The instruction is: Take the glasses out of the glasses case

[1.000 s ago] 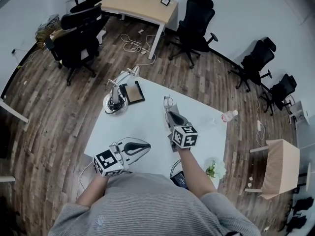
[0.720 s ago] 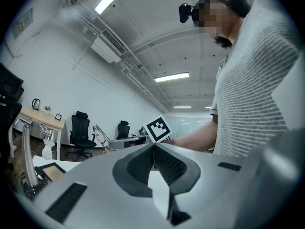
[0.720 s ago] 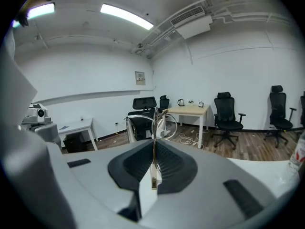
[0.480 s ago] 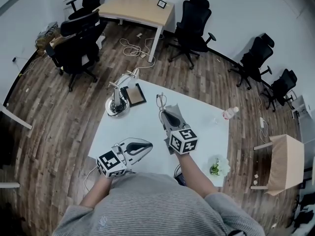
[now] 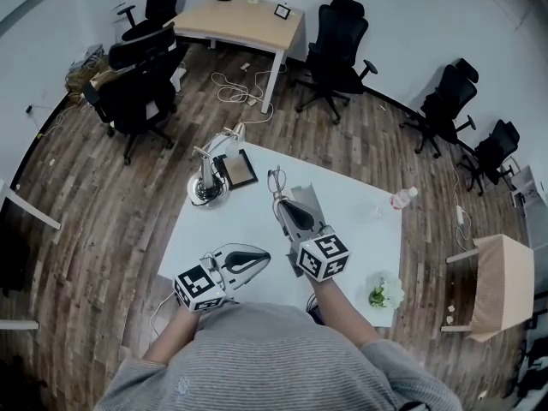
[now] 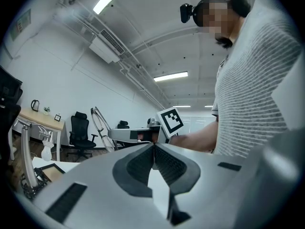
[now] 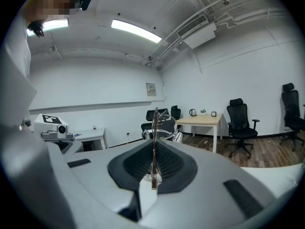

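Thin-framed glasses (image 5: 276, 181) stick out past the tips of my right gripper (image 5: 282, 202), above the middle of the white table (image 5: 360, 197). In the right gripper view the glasses (image 7: 162, 123) stand upright, one temple pinched between the jaws of the right gripper (image 7: 153, 149), which is shut on it. My left gripper (image 5: 263, 257) hovers near the table's front edge, pointing right. In its own view the left gripper (image 6: 153, 149) is shut with nothing between the jaws, and the glasses (image 6: 98, 121) show ahead of it. A dark object (image 5: 310, 308), perhaps the case, lies mostly hidden under my right arm.
A desk lamp on a round base (image 5: 205, 187) and a small picture frame (image 5: 239, 169) stand at the table's far left corner. A plastic bottle (image 5: 399, 199) lies at the right edge, and a small plant (image 5: 383, 293) sits near the front right. Office chairs (image 5: 334, 54) ring the table.
The right gripper has carried the glasses a little left, toward the picture frame. The left gripper has hardly moved.
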Available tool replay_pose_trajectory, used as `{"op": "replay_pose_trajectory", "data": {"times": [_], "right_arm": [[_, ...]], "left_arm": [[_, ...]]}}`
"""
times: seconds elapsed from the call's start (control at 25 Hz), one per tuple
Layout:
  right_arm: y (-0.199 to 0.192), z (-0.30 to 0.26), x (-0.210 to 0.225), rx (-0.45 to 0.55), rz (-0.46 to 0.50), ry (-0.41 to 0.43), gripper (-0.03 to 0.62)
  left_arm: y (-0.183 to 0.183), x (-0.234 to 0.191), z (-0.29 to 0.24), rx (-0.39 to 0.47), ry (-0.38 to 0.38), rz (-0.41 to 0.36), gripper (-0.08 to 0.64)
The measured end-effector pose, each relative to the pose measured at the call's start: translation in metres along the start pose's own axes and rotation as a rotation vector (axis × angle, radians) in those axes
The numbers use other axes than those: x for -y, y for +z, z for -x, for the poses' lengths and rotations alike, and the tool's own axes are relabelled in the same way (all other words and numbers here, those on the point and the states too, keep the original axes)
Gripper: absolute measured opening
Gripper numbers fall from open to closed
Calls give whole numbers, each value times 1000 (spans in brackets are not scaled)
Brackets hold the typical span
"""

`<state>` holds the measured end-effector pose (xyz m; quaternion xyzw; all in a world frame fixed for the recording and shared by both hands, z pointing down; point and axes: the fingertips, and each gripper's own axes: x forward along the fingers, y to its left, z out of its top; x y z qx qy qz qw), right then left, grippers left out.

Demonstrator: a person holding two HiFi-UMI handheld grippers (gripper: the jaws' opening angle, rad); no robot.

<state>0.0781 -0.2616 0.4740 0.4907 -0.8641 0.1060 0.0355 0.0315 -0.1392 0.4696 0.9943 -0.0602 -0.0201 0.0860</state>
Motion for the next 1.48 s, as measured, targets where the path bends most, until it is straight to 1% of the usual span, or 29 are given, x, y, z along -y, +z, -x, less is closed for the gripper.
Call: {"op": "replay_pose_trajectory", "data": {"times": [0.24, 0.52, 0.76, 1.48], "right_arm": [[5, 0, -23, 24, 16, 72, 26], [7, -2, -29, 29, 18, 97, 26], [8, -2, -28, 36, 16, 101, 26], [4, 0, -20, 21, 12, 71, 26]], "left_arm": [[-1, 1, 2, -5, 18, -5, 14], [-2, 2, 4, -7, 28, -6, 14], [-2, 1, 3, -6, 26, -6, 14], [-4, 2, 2, -13, 18, -5, 14]]}}
